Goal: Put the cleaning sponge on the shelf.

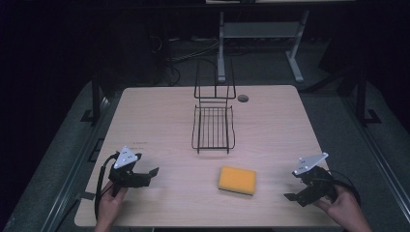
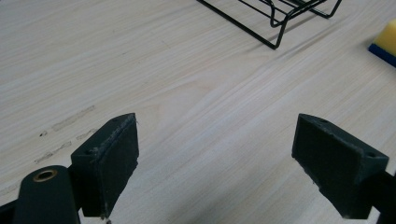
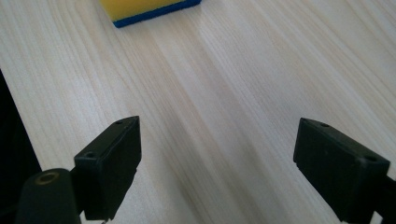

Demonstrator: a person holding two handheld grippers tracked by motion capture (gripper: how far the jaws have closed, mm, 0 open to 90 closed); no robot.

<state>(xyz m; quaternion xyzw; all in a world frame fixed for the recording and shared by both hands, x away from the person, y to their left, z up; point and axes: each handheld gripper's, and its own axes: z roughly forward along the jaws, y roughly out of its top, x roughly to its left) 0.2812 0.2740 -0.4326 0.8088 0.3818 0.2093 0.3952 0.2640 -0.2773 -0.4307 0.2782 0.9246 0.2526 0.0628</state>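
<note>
A yellow sponge (image 1: pixel 237 180) with a blue underside lies flat on the wooden table (image 1: pixel 159 121), just in front of a black wire rack (image 1: pixel 213 126) that stands at the table's middle. My left gripper (image 1: pixel 151 175) hovers low at the front left, open, with nothing between its jaws. In the left gripper view the gripper (image 2: pixel 217 158) faces bare wood, with the rack (image 2: pixel 275 18) and a corner of the sponge (image 2: pixel 386 42) far off. My right gripper (image 1: pixel 292 193) is at the front right, open and empty. In the right gripper view the gripper (image 3: pixel 217 158) points toward the sponge (image 3: pixel 149 8).
A small round grommet (image 1: pixel 243 98) sits in the table near its far edge, right of the rack. Behind the table stands a grey desk frame (image 1: pixel 256 34) on a dark floor with cables. The table's front edge runs close beside my right gripper.
</note>
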